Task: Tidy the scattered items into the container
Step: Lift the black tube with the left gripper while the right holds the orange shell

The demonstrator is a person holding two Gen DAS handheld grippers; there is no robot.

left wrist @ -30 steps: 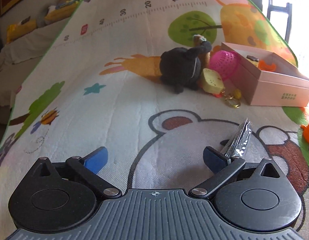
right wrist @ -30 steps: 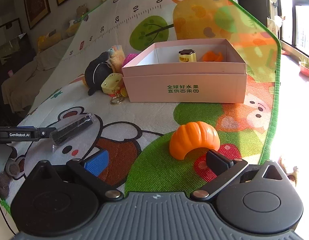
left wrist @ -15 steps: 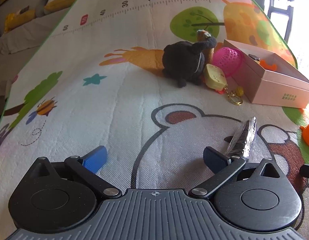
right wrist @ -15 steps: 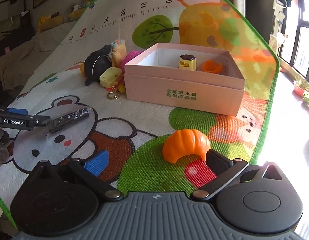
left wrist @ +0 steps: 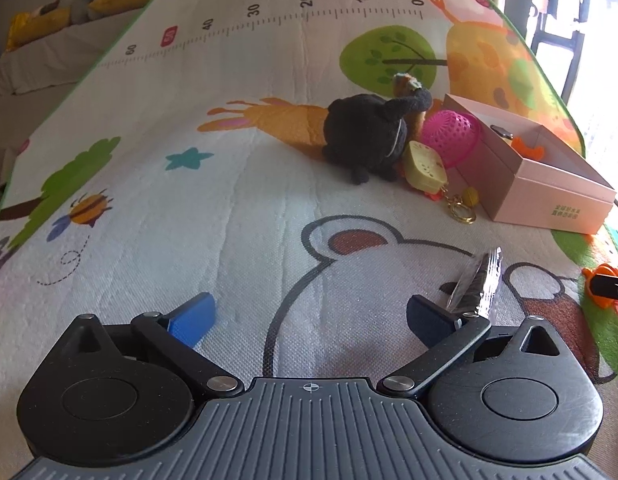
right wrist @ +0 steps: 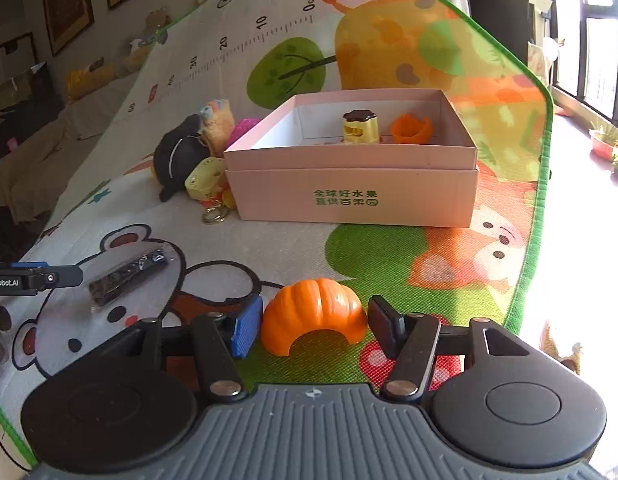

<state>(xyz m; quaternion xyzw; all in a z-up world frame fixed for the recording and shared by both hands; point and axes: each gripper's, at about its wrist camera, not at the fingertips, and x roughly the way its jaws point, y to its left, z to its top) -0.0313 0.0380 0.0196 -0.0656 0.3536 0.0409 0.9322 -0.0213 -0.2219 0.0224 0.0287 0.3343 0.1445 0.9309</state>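
Since the earlier frame, the left gripper [left wrist: 309,316] has barely shifted, jaws wide and empty, the wrapped black packet [left wrist: 479,286] just beside its right finger, well short of the pink box [left wrist: 549,192].

From the right wrist, the change is plain: the right gripper [right wrist: 313,326] is closing around the orange pumpkin piece [right wrist: 315,314], pads not quite pressing (a grasp seems imminent). It lies near the box's front wall; the box already holds two small toys. A cartoon play mat [right wrist: 369,248] covers the floor, windows bright beyond the box.
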